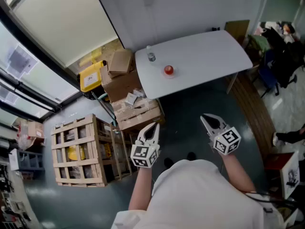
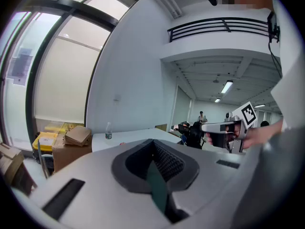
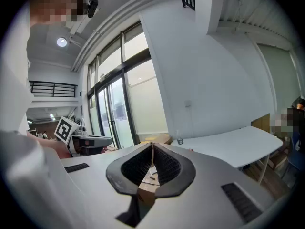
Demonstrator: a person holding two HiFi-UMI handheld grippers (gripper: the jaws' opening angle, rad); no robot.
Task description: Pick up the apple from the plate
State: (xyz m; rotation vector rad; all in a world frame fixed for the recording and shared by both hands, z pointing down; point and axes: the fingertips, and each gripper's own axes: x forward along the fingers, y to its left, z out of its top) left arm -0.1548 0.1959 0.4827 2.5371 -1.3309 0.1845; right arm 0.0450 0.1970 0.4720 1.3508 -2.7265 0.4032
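Overhead, head view: person in a white top stands on a dark floor [image 1: 200, 104], one gripper in each hand, both held out in front at about the same level and well apart from each other. Left gripper [image 1: 153, 126]: jaws pressed together, tips meeting, nothing between them; its own view confirms the ribbed pads closed on each other. Right gripper [image 1: 206, 118]: jaws likewise together at the tips, nothing pinched; through the small gap below the tips only a cardboard box in the background shows. Each gripper carries its marker cube near the wrist. Apple [image 1: 168, 70]: small and red, resting on the white table [image 1: 209, 56], toward the table's left end, well ahead of both grippers and touched by neither. Clear bottle [image 1: 151, 55] stands upright near the apple, closer to the table's far left corner. Beside the table's left end: stacked cardboard boxes [image 1: 123, 80], a yellow box [image 1: 90, 76] against them, and nearer the person a wooden slatted crate [image 1: 78, 151]. Large windows [image 1: 52, 18] run along the left wall. In the left gripper view the right gripper appears off to the right, gripped by a hand [image 2: 257, 135]; the table edge and bottle lie beyond the closed jaws. Far side of the table, right: a dark chair with clutter [image 1: 281, 56].
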